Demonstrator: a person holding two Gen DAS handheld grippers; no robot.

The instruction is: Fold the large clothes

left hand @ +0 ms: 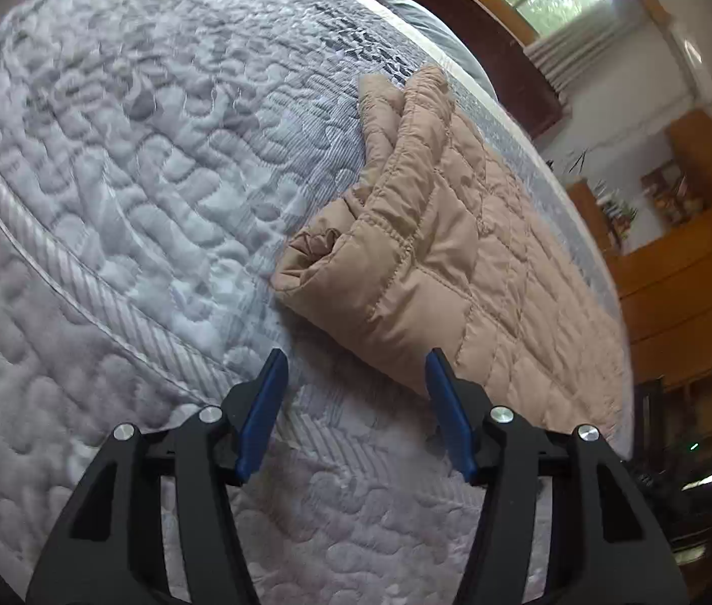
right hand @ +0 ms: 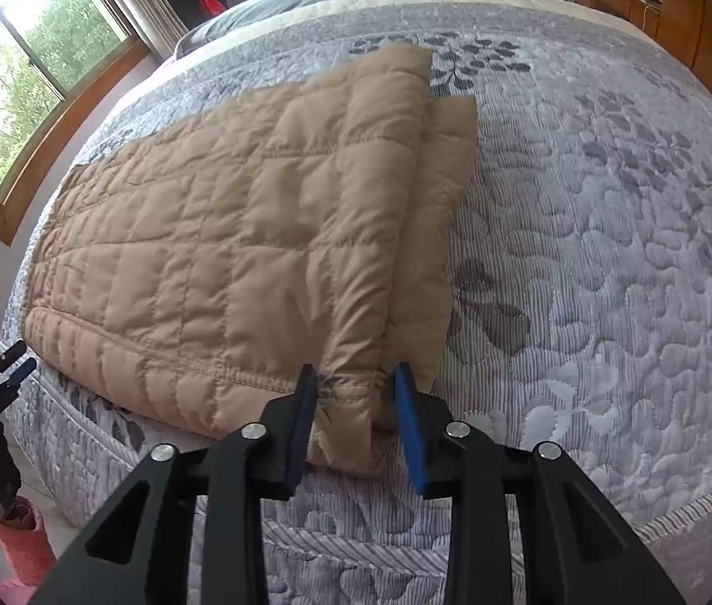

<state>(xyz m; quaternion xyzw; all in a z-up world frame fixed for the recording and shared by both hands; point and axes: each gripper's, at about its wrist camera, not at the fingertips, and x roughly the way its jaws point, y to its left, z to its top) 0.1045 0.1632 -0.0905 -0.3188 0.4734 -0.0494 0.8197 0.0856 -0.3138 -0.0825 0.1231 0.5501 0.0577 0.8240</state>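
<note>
Right wrist view has the tan quilted coat point(right hand: 235, 252) folded on the bed point(right hand: 608, 252), with the right hand-held gripper point(right hand: 356, 393) pinching its near corner between blue fingers point(right hand: 409, 423). Left wrist only sees the rolled end of the coat point(left hand: 436, 262); left hand-held gripper point(left hand: 356, 383) is spread wide over the bedspread, holding nothing. Window point(right hand: 18, 80) beyond.
</note>
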